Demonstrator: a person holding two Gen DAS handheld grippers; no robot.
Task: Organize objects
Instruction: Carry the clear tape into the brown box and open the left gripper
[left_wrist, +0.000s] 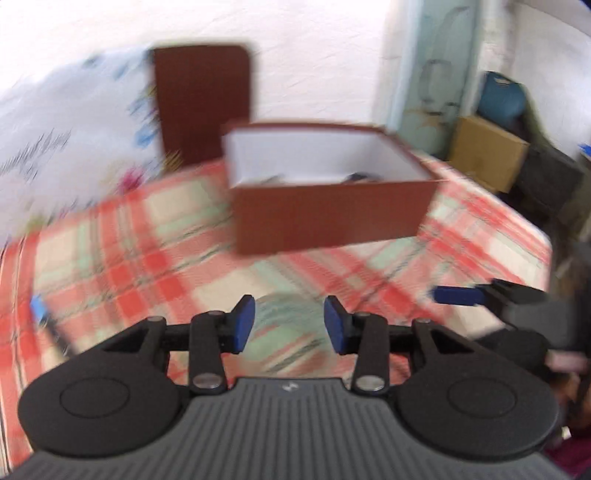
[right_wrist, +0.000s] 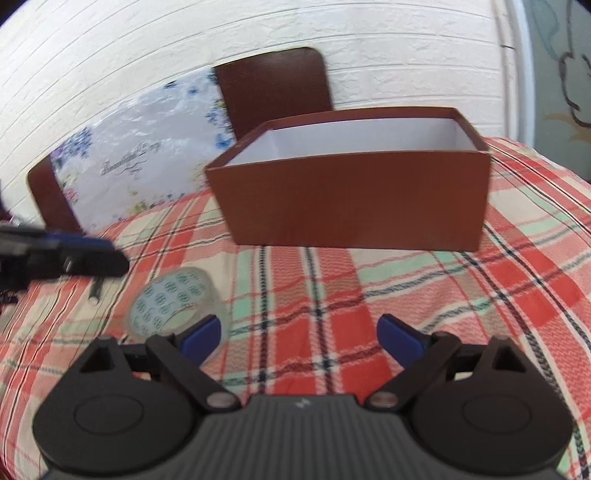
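A brown open box with a white inside stands on the checked cloth; a dark blue item shows inside it. A roll of clear tape lies flat on the cloth in front of the box. My left gripper is open and hovers above the roll, which shows through the gap, untouched. My right gripper is wide open over bare cloth, right of the roll; one of its blue-padded fingers reaches in from the right in the left wrist view.
The brown lid leans on the white wall beside a floral plastic bag. A small dark stick-like item lies left of the tape. A cardboard carton and blue bag stand beyond the bed's right edge.
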